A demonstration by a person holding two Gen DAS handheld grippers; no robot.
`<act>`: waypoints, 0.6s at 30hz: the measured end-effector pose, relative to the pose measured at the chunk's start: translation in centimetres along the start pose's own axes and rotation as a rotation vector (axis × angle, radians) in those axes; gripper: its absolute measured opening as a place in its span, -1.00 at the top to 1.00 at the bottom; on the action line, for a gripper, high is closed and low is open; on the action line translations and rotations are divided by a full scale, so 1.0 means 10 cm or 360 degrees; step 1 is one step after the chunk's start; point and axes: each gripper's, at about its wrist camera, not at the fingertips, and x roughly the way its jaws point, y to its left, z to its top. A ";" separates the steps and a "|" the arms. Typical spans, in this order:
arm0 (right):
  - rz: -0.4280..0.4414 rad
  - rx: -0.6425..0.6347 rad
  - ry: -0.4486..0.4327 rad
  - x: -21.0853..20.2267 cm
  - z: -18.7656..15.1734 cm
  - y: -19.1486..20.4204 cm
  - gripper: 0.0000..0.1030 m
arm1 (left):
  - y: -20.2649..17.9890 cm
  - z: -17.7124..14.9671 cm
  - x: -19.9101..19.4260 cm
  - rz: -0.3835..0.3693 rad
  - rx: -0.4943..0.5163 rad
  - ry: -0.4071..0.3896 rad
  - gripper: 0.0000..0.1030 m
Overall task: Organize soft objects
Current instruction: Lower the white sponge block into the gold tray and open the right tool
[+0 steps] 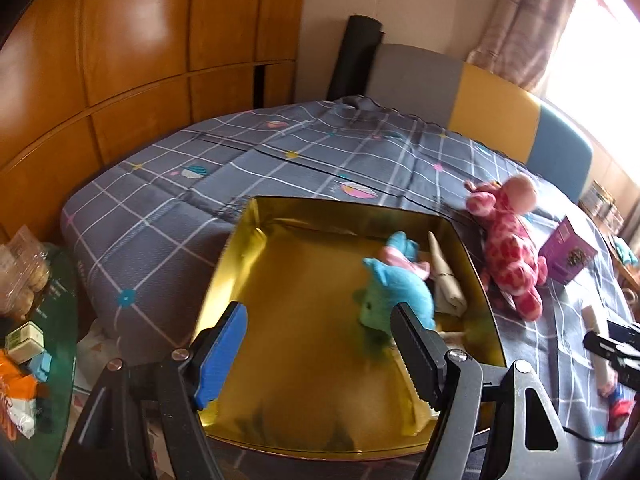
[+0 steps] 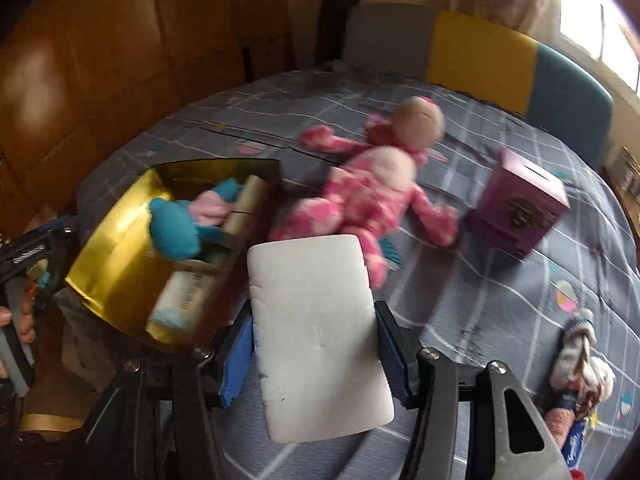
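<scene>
Several soft things are already in the gold box (image 1: 256, 264): a blue plush (image 1: 400, 288), a pink cloth bit and a beige roll (image 1: 444, 280) along its right wall, plus a pale packet (image 2: 188, 292) at the near end, seen from the right wrist cam. So I'd call it partway done, maybe half.

Right tongs (image 2: 316, 340) are clamped on a white foam pad (image 2: 320, 340), pads pressing both long edges, held above the bed (image 1: 160, 184) just right of the box. I reckon it goes into the box next.

Left tongs (image 1: 320, 344) are partly open w/ nothing between them, hovering over the box's near edge.

Left to do, as far as I see: the big pink spotted plush (image 2: 372, 184) lying on the bed right of the box, and a small knit bundle (image 2: 580, 356) at near right. The purple box (image 2: 520, 208) looks rigid, so prob. not mine to move.
</scene>
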 end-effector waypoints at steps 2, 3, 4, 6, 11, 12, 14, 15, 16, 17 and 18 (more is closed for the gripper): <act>0.0117 -0.0058 -0.0006 0.06 0.12 0.28 -0.11 | 0.08 0.01 -0.03 0.0007 -0.0021 -0.0013 -0.45; 0.0175 -0.0075 0.0002 0.11 0.16 0.40 -0.11 | 0.11 0.02 -0.04 0.0009 -0.0029 -0.0019 -0.45; 0.0228 -0.0092 0.0014 0.17 0.20 0.52 -0.11 | 0.15 0.03 -0.05 0.0012 -0.0038 -0.0024 -0.45; 0.0293 -0.0133 0.0051 0.29 0.25 0.75 -0.11 | 0.19 0.04 -0.06 0.0018 -0.0049 -0.0030 -0.45; 0.0423 -0.0151 0.0196 0.74 0.28 1.18 -0.12 | 0.32 0.04 -0.06 0.0027 -0.0092 -0.0036 -0.45; 0.0432 -0.0160 0.0225 0.83 0.26 1.26 -0.13 | 0.34 0.04 -0.06 0.0028 -0.0101 -0.0035 -0.45; 0.0456 -0.0169 0.0272 0.99 0.24 1.38 -0.14 | 0.38 0.05 -0.05 0.0031 -0.0116 -0.0031 -0.45; 0.0475 -0.0179 0.0294 1.06 0.22 1.44 -0.17 | 0.40 0.04 -0.05 0.0030 -0.0125 -0.0031 -0.45; 0.0475 -0.0185 0.0311 1.13 0.19 1.48 -0.18 | 0.41 0.04 -0.04 0.0029 -0.0133 -0.0030 -0.45; 0.0461 -0.0188 0.0324 1.20 0.17 1.52 -0.19 | 0.41 0.04 -0.03 0.0030 -0.0134 -0.0028 -0.45; 0.0460 -0.0193 0.0336 1.24 0.14 1.55 -0.20 | 0.42 0.04 -0.03 0.0031 -0.0135 -0.0025 -0.45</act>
